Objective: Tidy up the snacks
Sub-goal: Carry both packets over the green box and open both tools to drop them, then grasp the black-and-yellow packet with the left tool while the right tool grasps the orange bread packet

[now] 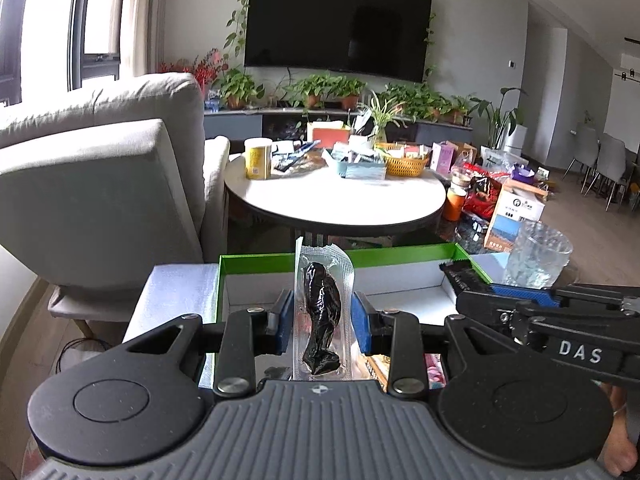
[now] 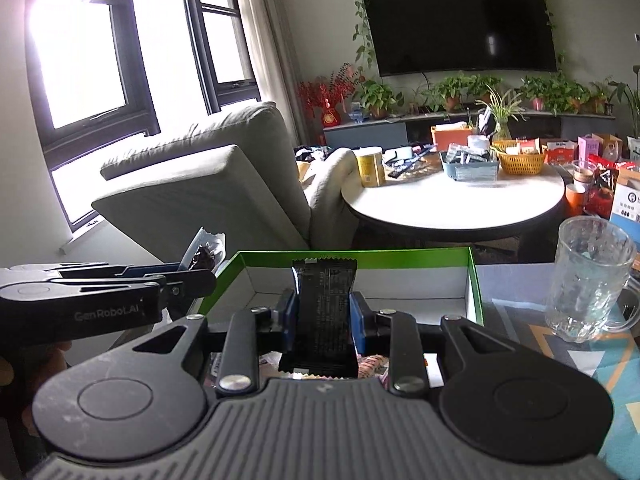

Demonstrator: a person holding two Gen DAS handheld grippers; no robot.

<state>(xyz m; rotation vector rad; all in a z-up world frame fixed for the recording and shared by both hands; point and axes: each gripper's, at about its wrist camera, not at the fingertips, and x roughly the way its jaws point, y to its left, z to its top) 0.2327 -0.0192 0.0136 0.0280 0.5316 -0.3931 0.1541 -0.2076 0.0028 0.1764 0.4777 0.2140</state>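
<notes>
Two tools (image 1: 322, 322) (image 2: 324, 320), each gripping one snack (image 1: 320, 320) (image 2: 322, 316)

living room: wall-mounted tv (image 1: 338, 20), grey armchair (image 1: 100, 168), round table (image 1: 334, 200), bright windows (image 2: 80, 52) left.

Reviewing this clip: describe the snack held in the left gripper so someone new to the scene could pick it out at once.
Start at the green-rimmed box in the foreground. Before its near edge, the left gripper is shut on a clear vacuum-sealed pouch standing upright. Its glossy, dark, lumpy contents show through, unlike the opaque black wrapper held by the right gripper.
</notes>
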